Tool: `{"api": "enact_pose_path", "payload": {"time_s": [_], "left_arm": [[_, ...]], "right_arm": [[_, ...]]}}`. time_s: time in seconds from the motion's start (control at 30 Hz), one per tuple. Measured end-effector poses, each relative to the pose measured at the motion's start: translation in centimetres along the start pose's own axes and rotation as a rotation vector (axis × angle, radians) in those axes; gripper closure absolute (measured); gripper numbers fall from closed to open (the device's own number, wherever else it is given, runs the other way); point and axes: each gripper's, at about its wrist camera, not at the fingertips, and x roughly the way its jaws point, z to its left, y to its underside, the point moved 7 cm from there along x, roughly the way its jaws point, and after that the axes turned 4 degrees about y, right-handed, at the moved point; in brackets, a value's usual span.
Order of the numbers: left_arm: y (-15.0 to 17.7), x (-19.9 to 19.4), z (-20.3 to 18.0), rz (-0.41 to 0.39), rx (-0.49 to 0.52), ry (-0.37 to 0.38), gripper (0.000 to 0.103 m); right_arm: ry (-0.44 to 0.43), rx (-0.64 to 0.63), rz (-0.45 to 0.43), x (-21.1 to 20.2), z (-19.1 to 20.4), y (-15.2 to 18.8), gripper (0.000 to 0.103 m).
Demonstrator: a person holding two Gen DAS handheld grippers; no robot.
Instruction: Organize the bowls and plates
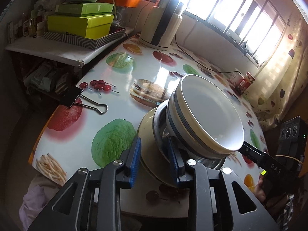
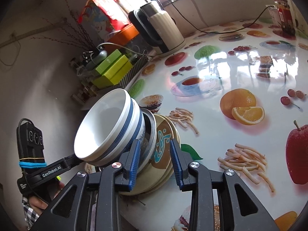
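A stack stands near the table's front edge: cream plates (image 1: 148, 127) (image 2: 165, 165) at the bottom, a steel bowl (image 1: 159, 123) (image 2: 152, 127) on them, and two nested white bowls with blue bands (image 1: 207, 113) (image 2: 109, 129) on top. The top plate has a teal and brown pattern (image 2: 162, 148). My left gripper (image 1: 155, 161) is open, its blue fingers either side of the stack's near rim. My right gripper (image 2: 155, 163) is open, its fingers straddling the plates and steel bowl edge from the opposite side. Each gripper shows in the other's view (image 1: 273, 165) (image 2: 52, 170).
The table has a glossy fruit-print cloth (image 1: 115, 134) (image 2: 240, 77). A white kettle (image 1: 163, 25) (image 2: 163, 30) with a black cord stands at the back. A binder clip (image 1: 77, 98) lies at the left edge. A red jar (image 1: 246, 80) (image 2: 284, 13) stands far right. Green boxes (image 1: 80, 25) sit on a side shelf.
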Motion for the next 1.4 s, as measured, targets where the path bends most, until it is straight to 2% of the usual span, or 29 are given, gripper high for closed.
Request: {"api": "enact_pose_path", "payload": {"time_s": [0.27, 0.47, 0.6, 0.8, 0.87, 1.1, 1.23, 1.4], "left_arm": [[1.4, -1.5, -0.8, -0.035, 0.054, -0.063, 0.067], [3.3, -1.4, -1.7, -0.023, 0.094, -0.114, 0.061], [4.4, -1.5, -2.4, -0.027, 0.142, -0.194, 0.061], [5.4, -2.4, -2.6, -0.053, 0.147, -0.231, 0.061], [5.6, -2.8, -2.7, -0.066, 0.159, -0.248, 0.061], [6.3, -3.8, -3.2, -0.103, 0.175, -0.274, 0.061], [6.4, -4.1, -3.4, -0.115, 0.187, -0.312, 0.061], [6.7, -3.8, -3.7, -0.104, 0.197, -0.319, 0.061]], "right_arm": [[0.032, -0.041, -0.041, -2.2, 0.2, 0.9, 0.063], [0.103, -0.119, -0.038, -3.0, 1.0, 2.4, 0.055], [0.181, -0.202, -0.032, -3.1, 1.8, 3.8, 0.047], [0.223, -0.262, -0.033, -3.6, 2.9, 5.4, 0.045], [0.232, -0.271, -0.027, -3.7, 3.1, 5.8, 0.041], [0.29, -0.302, -0.013, -3.7, 3.7, 7.3, 0.035], [0.306, -0.287, -0.024, -4.0, 3.5, 7.4, 0.034], [0.315, -0.273, -0.021, -3.9, 3.3, 7.4, 0.033]]}}
